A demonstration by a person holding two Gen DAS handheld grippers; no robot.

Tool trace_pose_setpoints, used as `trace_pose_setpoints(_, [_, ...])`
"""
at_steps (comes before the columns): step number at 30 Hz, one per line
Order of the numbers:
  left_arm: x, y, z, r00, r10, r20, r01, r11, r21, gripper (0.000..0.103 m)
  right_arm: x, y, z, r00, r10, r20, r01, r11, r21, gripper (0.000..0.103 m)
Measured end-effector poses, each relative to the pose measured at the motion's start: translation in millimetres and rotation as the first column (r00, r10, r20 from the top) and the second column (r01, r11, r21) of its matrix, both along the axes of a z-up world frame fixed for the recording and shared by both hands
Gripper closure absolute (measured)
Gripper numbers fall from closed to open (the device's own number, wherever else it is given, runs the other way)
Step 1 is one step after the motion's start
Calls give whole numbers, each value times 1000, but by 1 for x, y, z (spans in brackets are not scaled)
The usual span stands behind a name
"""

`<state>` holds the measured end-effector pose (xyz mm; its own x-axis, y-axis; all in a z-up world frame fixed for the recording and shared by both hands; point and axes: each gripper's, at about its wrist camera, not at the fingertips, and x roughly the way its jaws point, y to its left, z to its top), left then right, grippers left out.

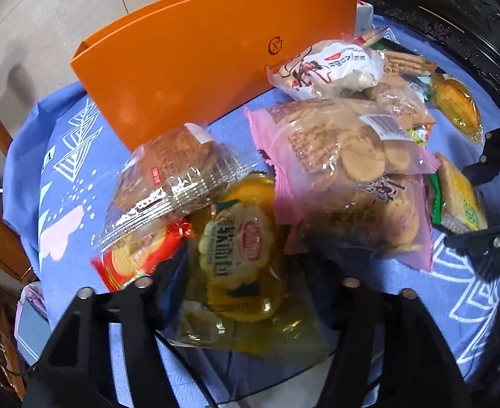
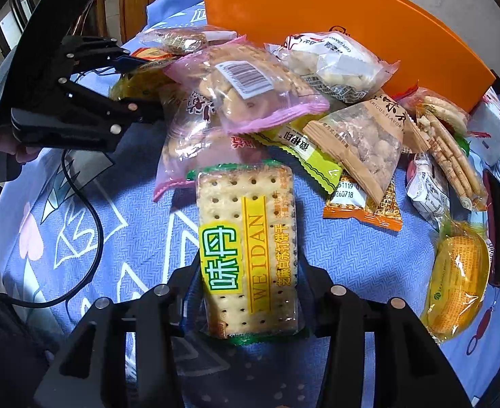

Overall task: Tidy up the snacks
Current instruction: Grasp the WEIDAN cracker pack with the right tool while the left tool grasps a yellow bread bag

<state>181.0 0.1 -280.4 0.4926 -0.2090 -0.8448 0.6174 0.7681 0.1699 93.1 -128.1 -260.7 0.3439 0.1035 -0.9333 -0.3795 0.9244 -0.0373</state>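
Right now your left gripper (image 1: 241, 285) has its jaws around the yellow cookie packet (image 1: 239, 251) at the near edge of the snack pile, pads against its sides. Your right gripper (image 2: 248, 292) grips the WEIDAN cracker packet (image 2: 250, 248) lengthwise between its fingers, over the blue patterned cloth (image 2: 114, 210). Behind both, the pink biscuit bag (image 2: 246, 91) tops the heap, and the orange box (image 1: 199, 61) stands upright just beyond it.

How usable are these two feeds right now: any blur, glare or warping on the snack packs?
Left wrist view: yellow cookie pack slightly motion-blurred, glare on clear wrappers. Right wrist view: sharp, cracker pack print readable. Both: fisheye bends the orange box edges.
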Motion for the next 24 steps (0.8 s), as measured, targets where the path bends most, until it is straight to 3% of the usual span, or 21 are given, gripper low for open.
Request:
trace_pose_setpoints(3, [-4,4,3,1000,29,-4,-29,999,-16,58,4,1,0,1000,1,-6,-1,1000,-1,54])
trace_pose_setpoints(8, [-23,16,9,994,105,1,-105,994,-36,63,6,1,-1,1000,1,-5,-1,1000,0,54])
trace_pose_setpoints(14, [-52,29,5,983,184,2,-184,983,-23,62,6,1,-1,1000,2,-5,-2,1000,-1,54])
trace_pose_setpoints(17, [-58,32,0,972,236,-3,-236,972,1,52,6,1,-1,1000,2,-5,-2,1000,-1,54])
trace_pose_setpoints(22, [-59,33,-1,963,269,-29,-269,963,-22,53,5,0,-1,1000,1,-3,-1,1000,0,54])
trace_pose_setpoints(24, [-59,29,0,968,248,-34,-249,968,-22,60,5,0,-1,1000,0,-2,0,1000,1,54])
